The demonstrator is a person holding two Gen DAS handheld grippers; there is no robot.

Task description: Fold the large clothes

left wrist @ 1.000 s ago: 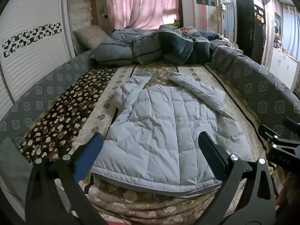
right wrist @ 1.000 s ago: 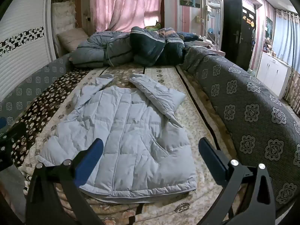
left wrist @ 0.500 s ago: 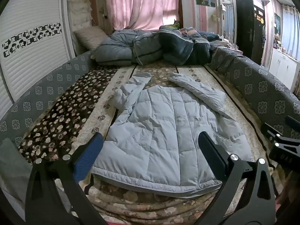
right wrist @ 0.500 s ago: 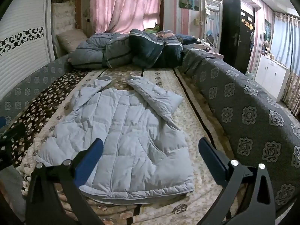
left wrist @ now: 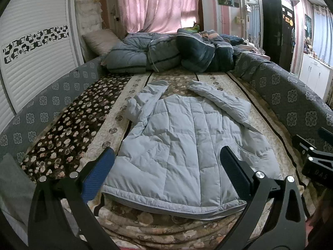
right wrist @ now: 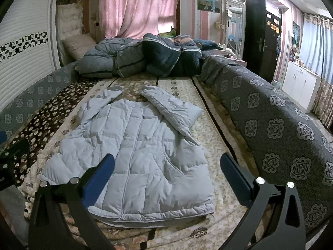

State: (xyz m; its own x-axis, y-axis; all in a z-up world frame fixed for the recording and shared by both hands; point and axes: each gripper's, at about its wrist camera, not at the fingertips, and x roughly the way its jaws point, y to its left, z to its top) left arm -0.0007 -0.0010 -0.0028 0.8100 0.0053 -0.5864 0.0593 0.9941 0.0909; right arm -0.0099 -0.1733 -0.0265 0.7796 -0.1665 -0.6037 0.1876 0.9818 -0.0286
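Observation:
A light blue quilted puffer jacket [left wrist: 187, 145] lies spread flat on the bed, hem toward me, sleeves angled up at the far end. It also shows in the right wrist view [right wrist: 137, 154]. My left gripper [left wrist: 166, 160] is open and empty, held above the jacket's hem. My right gripper [right wrist: 166, 164] is open and empty, above the jacket's lower right corner. The right gripper's body shows at the right edge of the left wrist view [left wrist: 312, 156].
The bed has a floral patterned cover [left wrist: 68, 129]. Bundled dark quilts [left wrist: 166, 54] and a pillow [left wrist: 100, 41] lie at the far end. A grey patterned blanket [right wrist: 281, 129] lies along the right side. A white wardrobe [left wrist: 31, 52] stands on the left.
The right gripper's view has drifted slightly, so the jacket sits a little farther left and lower. The left gripper has barely moved. Both stay open.

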